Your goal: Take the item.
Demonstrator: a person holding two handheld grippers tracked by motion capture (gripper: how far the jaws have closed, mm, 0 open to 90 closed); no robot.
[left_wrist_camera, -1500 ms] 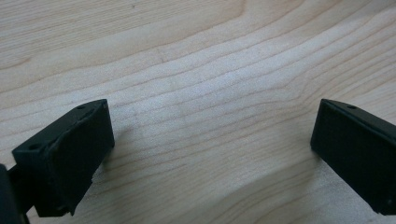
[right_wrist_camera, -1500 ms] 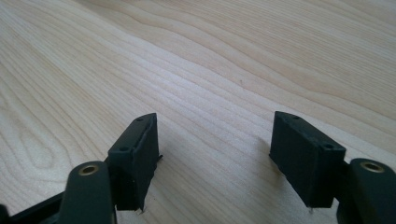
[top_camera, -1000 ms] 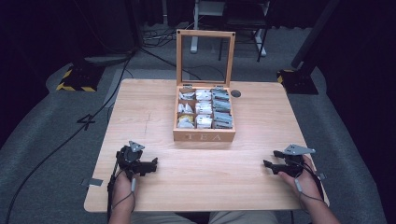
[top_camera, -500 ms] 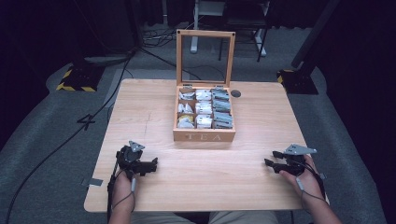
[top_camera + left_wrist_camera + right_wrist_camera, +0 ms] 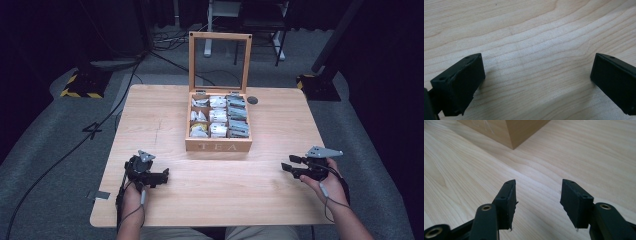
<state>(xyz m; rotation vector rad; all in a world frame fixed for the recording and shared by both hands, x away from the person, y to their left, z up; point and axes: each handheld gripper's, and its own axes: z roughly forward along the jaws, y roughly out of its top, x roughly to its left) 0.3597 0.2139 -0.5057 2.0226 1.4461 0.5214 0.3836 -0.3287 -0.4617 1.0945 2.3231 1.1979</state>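
**A:** So the wooden tea box (image 5: 218, 146) sat mid-tabletop (image 5: 165, 110), glass lid (image 5: 219, 60) flipped straight up at the back. Inside were three columns of compartments stuffed with tea bags (image 5: 218, 116), mostly white and grey packets, and the front-left one looked yellowish.

**B:** And the grippers?

**A:** Both sat near the front edge, well apart from the box. The left gripper (image 5: 162, 176) rested low on the wood, jaws spread wide with nothing but bare tabletop between them. The right gripper (image 5: 289, 164) was off to the box's right, pointing at its corner (image 5: 511, 135); its jaws had just been closing a bit but stayed released, with nothing between them.

**B:** Anything else out there?

**A:** A small dark disc (image 5: 252, 100) lay just beside the box's back-right corner.
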